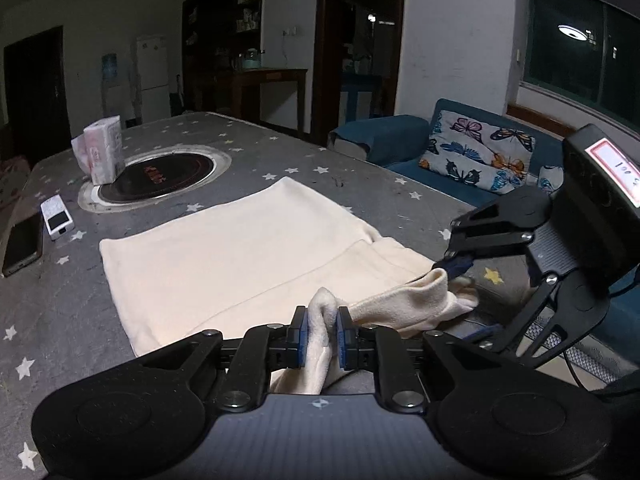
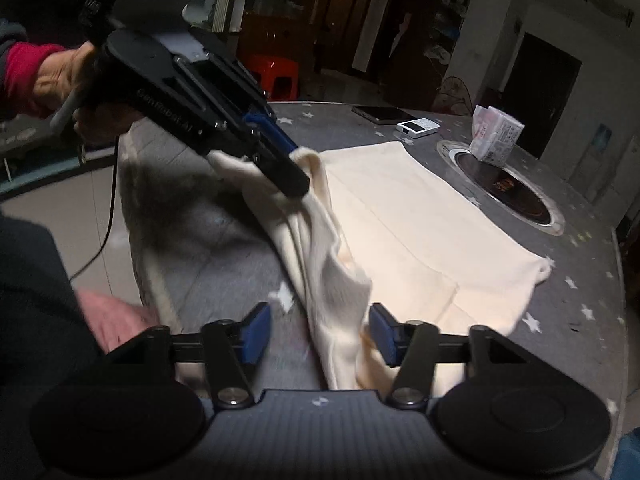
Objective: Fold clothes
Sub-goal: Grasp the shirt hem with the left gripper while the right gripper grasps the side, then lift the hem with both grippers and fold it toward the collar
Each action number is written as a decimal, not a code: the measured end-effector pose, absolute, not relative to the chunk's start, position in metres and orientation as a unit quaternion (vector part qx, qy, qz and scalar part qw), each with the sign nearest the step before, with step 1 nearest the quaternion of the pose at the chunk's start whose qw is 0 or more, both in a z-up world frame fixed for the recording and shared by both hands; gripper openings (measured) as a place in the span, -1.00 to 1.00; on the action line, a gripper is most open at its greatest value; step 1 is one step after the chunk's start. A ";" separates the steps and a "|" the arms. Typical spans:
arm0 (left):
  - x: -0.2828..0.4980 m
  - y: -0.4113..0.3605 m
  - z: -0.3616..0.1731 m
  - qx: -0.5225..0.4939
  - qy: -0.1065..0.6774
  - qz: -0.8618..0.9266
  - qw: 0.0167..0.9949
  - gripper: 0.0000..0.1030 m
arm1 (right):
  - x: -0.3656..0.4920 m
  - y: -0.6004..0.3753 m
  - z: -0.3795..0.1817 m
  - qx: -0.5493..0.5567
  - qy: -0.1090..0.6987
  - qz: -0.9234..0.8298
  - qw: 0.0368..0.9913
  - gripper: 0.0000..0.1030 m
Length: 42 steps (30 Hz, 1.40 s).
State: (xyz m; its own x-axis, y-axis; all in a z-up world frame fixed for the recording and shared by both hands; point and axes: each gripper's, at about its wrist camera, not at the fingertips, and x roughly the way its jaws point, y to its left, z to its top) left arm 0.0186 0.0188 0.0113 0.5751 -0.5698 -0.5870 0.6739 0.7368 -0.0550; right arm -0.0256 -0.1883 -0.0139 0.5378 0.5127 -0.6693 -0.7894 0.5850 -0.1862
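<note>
One pinch only: my left hand-held gripper [image 1: 323,330] clamps the cream knit garment [image 1: 224,256]; right hand-held gripper [image 2: 318,334] gapes wide around a fold, unclosed, so the cloth may slide off the grey star-print counter [image 1: 48,300].

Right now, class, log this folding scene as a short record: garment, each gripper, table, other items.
garment: cream cloth, mostly flat, near end lifted
left gripper: jaws shut on a bunched cloth edge
right gripper: jaws open, cloth hanging between them
table: grey cover with stars
other items: round hob, tissue pack, phone, white device
</note>
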 end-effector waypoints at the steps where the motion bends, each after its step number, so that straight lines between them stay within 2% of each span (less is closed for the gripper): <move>1: 0.019 0.020 0.011 0.086 0.299 -0.353 0.882 -0.70 | -0.020 -0.188 -0.015 -0.231 0.292 0.387 0.844 -0.12; 3: 0.016 0.023 0.009 0.084 0.302 -0.357 0.880 -0.68 | -0.013 -0.188 -0.015 -0.220 0.303 0.386 0.843 -0.42; 6: 0.008 0.028 0.006 0.090 0.302 -0.356 0.880 -0.48 | -0.007 -0.189 -0.016 -0.211 0.310 0.389 0.841 -0.60; 8: -0.001 0.031 0.003 0.107 0.298 -0.352 0.881 -0.11 | -0.005 -0.189 -0.014 -0.205 0.311 0.392 0.841 -0.73; 13: -0.022 0.035 -0.011 0.168 0.294 -0.330 0.881 0.01 | -0.001 -0.189 -0.007 -0.188 0.311 0.391 0.845 -0.79; 18: -0.031 0.036 -0.022 0.221 0.284 -0.310 0.880 0.01 | 0.002 -0.188 0.000 -0.177 0.309 0.389 0.850 -0.80; 19: -0.031 0.036 -0.024 0.228 0.281 -0.309 0.879 0.00 | 0.002 -0.189 0.001 -0.174 0.308 0.389 0.851 -0.81; 23: -0.031 0.038 -0.024 0.233 0.278 -0.315 0.877 -0.59 | 0.002 -0.189 0.005 -0.168 0.303 0.387 0.855 -0.83; 25: -0.029 0.042 -0.020 0.215 0.283 -0.320 0.878 -0.74 | -0.001 -0.190 0.007 -0.166 0.299 0.388 0.856 -0.83; 28: -0.032 0.049 -0.009 0.186 0.287 -0.331 0.879 -0.84 | -0.008 -0.192 0.013 -0.165 0.293 0.391 0.857 -0.84; 42: -0.077 0.068 0.043 0.126 0.282 -0.352 0.883 -0.87 | -0.059 -0.208 0.070 -0.156 0.305 0.438 0.831 -0.84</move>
State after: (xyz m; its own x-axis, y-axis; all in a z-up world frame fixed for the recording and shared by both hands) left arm -0.0766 0.0675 0.0429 0.5927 -0.5509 -0.5876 0.6934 0.7201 0.0243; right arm -0.0593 -0.2078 0.0699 0.4302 0.6327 -0.6439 -0.8230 0.5681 0.0083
